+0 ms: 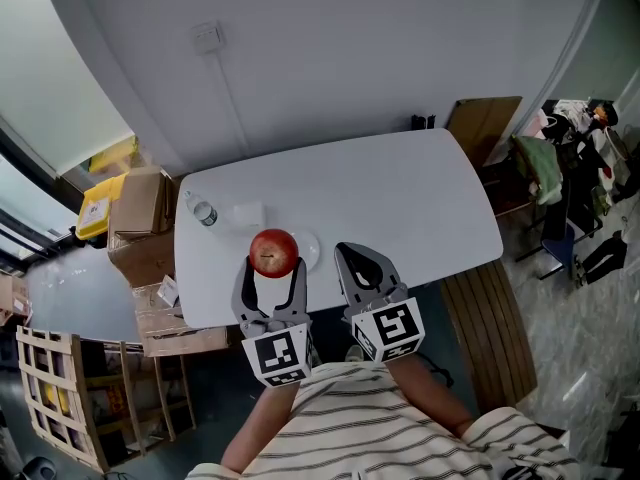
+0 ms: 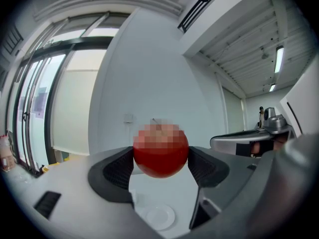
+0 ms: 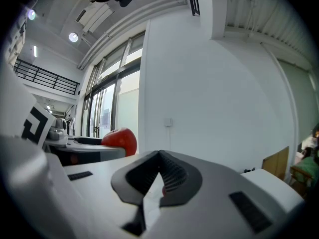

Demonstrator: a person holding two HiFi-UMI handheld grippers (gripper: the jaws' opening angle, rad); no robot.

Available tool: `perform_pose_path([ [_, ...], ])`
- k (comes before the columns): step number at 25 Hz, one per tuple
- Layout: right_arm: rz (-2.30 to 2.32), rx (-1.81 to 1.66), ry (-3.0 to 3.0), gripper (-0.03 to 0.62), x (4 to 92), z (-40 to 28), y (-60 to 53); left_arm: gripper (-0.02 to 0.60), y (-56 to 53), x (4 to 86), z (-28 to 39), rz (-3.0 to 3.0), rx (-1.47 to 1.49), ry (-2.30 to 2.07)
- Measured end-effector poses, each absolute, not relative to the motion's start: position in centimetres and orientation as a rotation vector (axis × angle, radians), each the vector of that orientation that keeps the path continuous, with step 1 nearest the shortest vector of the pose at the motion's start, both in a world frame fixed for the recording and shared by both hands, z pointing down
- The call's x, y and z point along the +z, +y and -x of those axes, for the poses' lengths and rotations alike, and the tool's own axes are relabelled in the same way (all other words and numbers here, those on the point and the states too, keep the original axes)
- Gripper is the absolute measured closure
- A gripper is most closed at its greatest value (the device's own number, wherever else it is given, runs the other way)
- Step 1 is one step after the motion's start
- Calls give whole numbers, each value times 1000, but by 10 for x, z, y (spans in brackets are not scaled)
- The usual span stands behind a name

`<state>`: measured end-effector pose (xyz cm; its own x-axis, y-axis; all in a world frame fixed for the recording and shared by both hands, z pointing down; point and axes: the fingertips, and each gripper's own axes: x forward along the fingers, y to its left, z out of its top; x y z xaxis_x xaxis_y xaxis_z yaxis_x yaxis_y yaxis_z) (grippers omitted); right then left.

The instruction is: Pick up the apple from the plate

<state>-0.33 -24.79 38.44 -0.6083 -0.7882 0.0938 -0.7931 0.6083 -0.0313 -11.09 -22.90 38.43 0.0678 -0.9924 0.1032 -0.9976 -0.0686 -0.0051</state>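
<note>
A red apple (image 1: 273, 252) is held up in the air between the jaws of my left gripper (image 1: 272, 266), well above the white plate (image 1: 309, 251) on the table. In the left gripper view the apple (image 2: 160, 151) sits squeezed between both dark pads, and the bare plate (image 2: 160, 216) lies far below. My right gripper (image 1: 362, 267) hovers to the right of the left one, shut with nothing in it. The apple (image 3: 119, 140) also shows at the left of the right gripper view.
A white table (image 1: 400, 208) stands against a pale wall. A small bottle (image 1: 203, 212) and a white box (image 1: 248, 214) lie at its left end. Cardboard boxes (image 1: 140, 223) are stacked at its left. A wooden bench (image 1: 490, 318) is at the right.
</note>
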Motion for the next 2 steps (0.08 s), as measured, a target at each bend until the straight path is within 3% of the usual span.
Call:
perform_pose_path([
  [2, -1353, 101, -2757, 582, 384, 4, -249, 232, -231, 384, 112, -2244, 117, -2101],
])
